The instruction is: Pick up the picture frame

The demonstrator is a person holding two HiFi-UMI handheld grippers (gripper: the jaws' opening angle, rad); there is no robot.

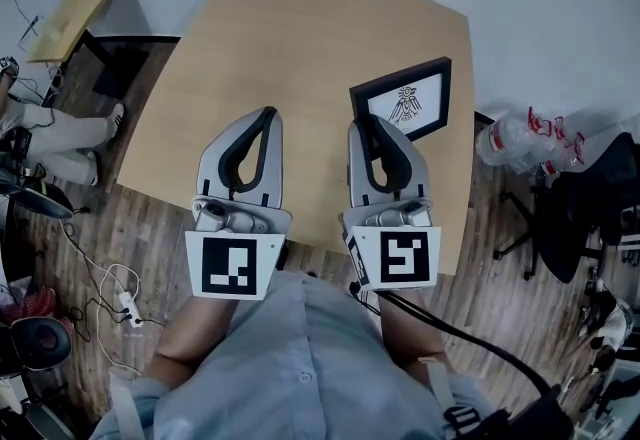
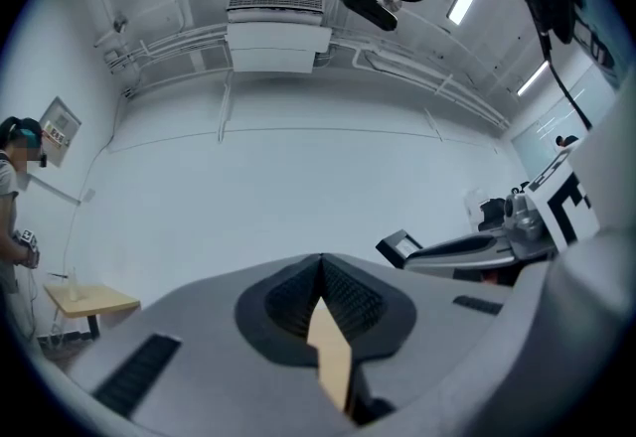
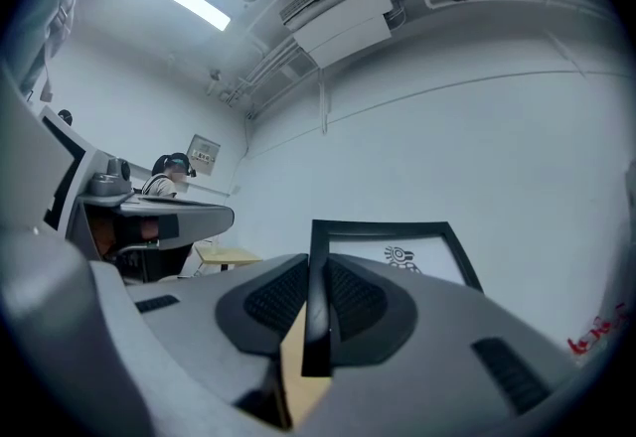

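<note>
White walls and plank flooring ring the pale wooden counter [image 1: 300, 38]. Over its right edge, toward the far corner, the picture frame [image 1: 412, 100] stands upright. It looks lifted clear, though its underside is hard to read. The right tongs [image 1: 364, 120] are clamped on the frame's left side bar, which runs up the slot between the pads — the rest of the frame reaches ahead and rightward. The left tongs [image 1: 268, 114] meet tip to tip on nothing and hover alongside, apart from the frame. Any further lift hangs on that one-sided pinch.
</note>
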